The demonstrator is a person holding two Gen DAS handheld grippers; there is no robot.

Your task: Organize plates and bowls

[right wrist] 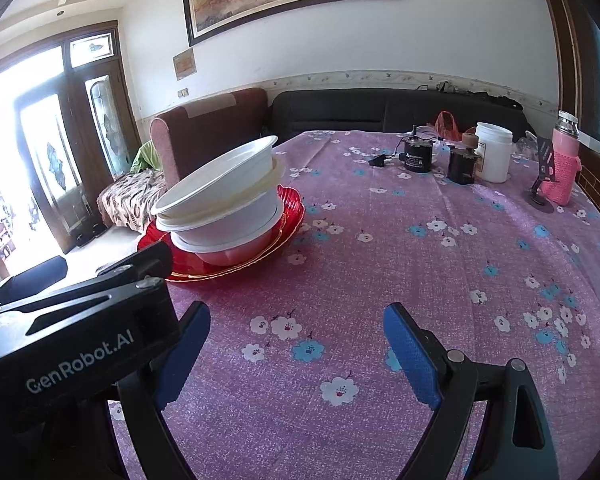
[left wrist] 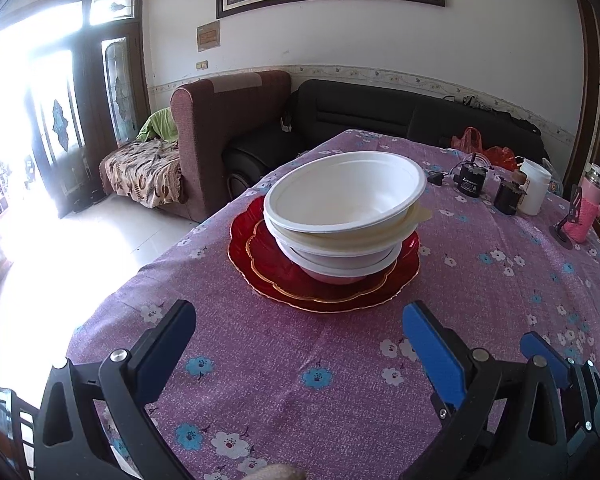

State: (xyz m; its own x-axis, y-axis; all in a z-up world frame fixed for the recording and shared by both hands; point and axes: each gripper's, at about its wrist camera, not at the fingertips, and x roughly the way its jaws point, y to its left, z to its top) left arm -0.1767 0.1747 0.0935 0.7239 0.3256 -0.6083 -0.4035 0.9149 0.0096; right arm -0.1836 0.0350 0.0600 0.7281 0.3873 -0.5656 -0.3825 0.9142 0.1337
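Note:
A stack of white bowls (left wrist: pixel 344 204) sits nested on red gold-rimmed plates (left wrist: pixel 260 256) in the middle of the purple floral tablecloth (left wrist: pixel 300 380). The top bowl sits slightly tilted. My left gripper (left wrist: pixel 300 320) is open and empty, a short way in front of the stack. In the right wrist view the same bowl stack (right wrist: pixel 224 204) and red plates (right wrist: pixel 292 208) lie to the left. My right gripper (right wrist: pixel 296 320) is open and empty over bare cloth, right of the stack. The left gripper's body (right wrist: pixel 80 320) shows at lower left.
At the table's far right stand two small black motors (right wrist: pixel 418 156), a white jar (right wrist: pixel 494 152), a pink-sleeved flask (right wrist: pixel 562 168) and a black phone stand (right wrist: pixel 544 184). A black sofa (left wrist: pixel 380 112) and a brown armchair (left wrist: pixel 220 132) are behind the table.

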